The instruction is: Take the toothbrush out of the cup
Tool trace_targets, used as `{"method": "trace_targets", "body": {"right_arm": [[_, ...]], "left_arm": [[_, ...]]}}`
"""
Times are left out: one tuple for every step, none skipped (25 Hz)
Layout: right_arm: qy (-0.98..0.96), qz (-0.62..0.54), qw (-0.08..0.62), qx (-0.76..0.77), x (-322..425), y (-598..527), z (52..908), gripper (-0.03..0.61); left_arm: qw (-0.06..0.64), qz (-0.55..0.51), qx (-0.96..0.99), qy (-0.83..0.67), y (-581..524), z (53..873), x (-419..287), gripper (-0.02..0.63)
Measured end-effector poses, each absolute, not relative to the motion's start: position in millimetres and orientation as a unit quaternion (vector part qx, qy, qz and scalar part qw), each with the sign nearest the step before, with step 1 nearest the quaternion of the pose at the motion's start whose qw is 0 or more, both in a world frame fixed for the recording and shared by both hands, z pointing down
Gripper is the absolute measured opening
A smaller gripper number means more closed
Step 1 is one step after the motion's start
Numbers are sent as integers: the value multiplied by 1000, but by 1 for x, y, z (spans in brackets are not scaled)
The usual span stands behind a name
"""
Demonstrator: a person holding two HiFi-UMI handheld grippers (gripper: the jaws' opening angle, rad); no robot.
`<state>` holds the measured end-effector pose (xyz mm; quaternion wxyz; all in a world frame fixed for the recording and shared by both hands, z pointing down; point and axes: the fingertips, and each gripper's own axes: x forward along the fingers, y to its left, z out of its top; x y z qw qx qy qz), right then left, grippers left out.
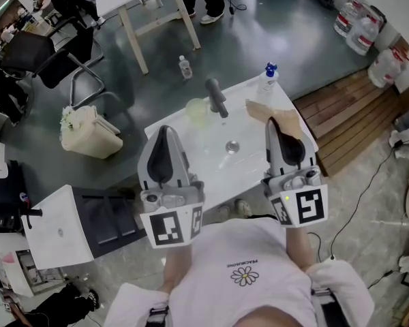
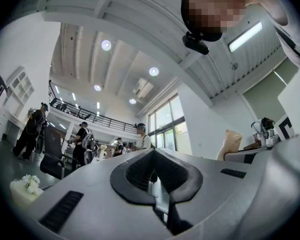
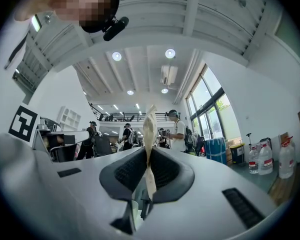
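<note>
The toothbrush is too small to pick out; it should be in the pale green see-through cup (image 1: 196,109) on the white tabletop (image 1: 180,136). The left gripper (image 1: 165,131) has its jaws closed on nothing, and the cup lies just ahead of it, so it looks nearer. The right gripper (image 1: 273,121) pinches a tan, paper-like sheet (image 1: 260,107).

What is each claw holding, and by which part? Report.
The right claw is shut on a thin beige sheet, cloth or paper, pinched by one end; the rest sticks out past the tips. The left claw holds nothing.
</note>
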<state>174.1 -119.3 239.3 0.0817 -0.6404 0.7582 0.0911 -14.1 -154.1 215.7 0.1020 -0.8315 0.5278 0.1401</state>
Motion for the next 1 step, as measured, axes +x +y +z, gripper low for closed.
{"method": "trace_targets", "body": {"right_arm": [[758, 90, 82, -640, 175, -119, 240, 28]], "left_arm": [[102, 140, -832, 528, -153, 216, -13, 17]]}}
